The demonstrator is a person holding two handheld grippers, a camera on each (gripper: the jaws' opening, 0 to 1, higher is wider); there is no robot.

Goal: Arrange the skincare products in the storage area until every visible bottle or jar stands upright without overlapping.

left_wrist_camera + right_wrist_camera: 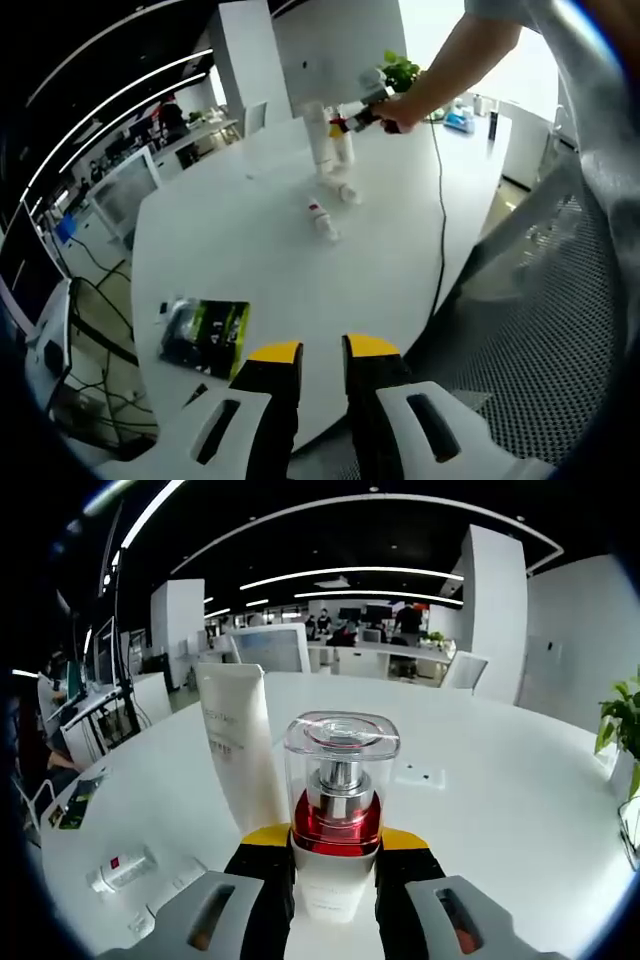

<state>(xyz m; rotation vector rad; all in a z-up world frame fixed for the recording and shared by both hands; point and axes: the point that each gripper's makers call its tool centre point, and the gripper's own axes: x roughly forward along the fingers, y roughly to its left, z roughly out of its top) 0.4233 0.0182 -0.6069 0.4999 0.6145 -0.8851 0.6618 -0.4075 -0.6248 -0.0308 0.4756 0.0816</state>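
A: Right gripper (pixel 335 865) status?

B: Fingers closed on a pump bottle (pixel 338 810): white body, red collar, clear square cap. It sits upright between the yellow-tipped fingers, which press both sides of the body just under the red band.

A: Anything beside it?

B: A tall white tube (pixel 240 745) stands upright just left of it in the right gripper view, close behind the bottle. Can't tell whether they touch. Lower left on the white surface (pixel 500 810), a small white bottle with a red label (pixel 122 868) lies on its side.

A: Left gripper (pixel 322 368)?

B: Fingers nearly together, a narrow gap between the yellow tips, nothing in them. It's at the near edge of the surface, well apart from the products.

A: What does the left gripper view show of the cluster?

B: At the far side, the person's hand (pixel 400 108) holds the right gripper by the standing items. The tall white tube is upright there, with another white bottle (pixel 343 150) just beside it. A small white jar or bottle (pixel 348 192) lies tipped in front of them, and the red-labelled one lies flat nearer the middle.

A: Other clutter?

B: A dark packet with green print (pixel 207 335) lies flat near the left gripper. A black cable (pixel 440 200) runs across the surface's right side. A potted plant (pixel 400 70) stands behind the hand.
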